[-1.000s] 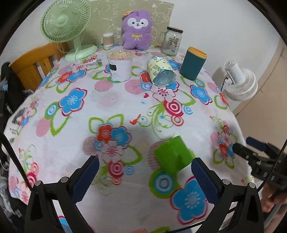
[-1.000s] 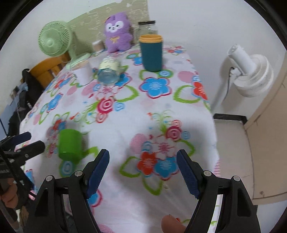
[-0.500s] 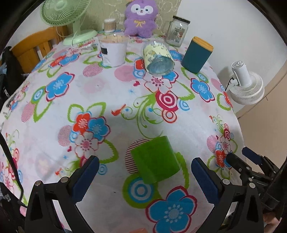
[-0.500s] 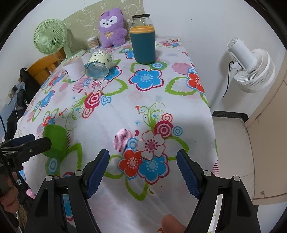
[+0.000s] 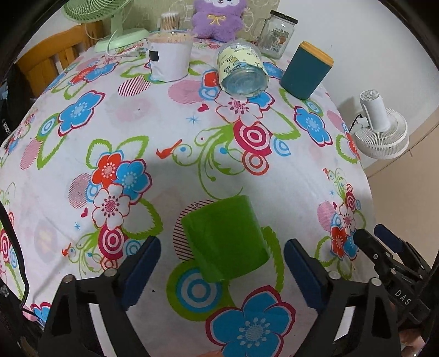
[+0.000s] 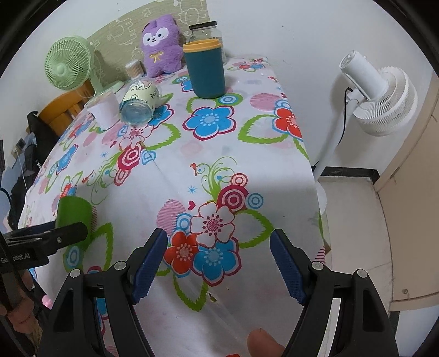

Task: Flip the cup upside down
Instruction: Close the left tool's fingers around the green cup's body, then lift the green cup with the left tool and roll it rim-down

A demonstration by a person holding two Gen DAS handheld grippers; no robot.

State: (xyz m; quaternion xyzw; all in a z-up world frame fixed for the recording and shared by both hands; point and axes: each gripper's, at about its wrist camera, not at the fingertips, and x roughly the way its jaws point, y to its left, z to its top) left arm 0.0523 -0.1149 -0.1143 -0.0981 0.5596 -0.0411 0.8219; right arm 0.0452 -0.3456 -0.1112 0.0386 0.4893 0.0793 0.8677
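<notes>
left gripper (image 5: 222, 270) closer to green cup (image 5: 223, 237) (on its side) | jaws wide

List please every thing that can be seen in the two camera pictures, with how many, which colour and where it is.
green cup: 1, green, near table edge, between the left tongs' fingers, not gripped
tablecloth: 1, white with coloured flowers, covers the table
teal canister: 1, teal, yellow rim, far right of table
printed glass: 1, clear with pale print, lying on its side
white cup: 1, white, far middle
glass jar: 1, clear, black lid, at back
plush toy: 1, purple, at back
cotton swab box: 1, at back
desk fan: 1, pale green, back left
standing fan: 1, white, on the floor right of the table
wooden chair: 1, orange-brown, left
left tongs: 1, black, blue pads, open
right tongs: 1, black, blue pads, open
</notes>
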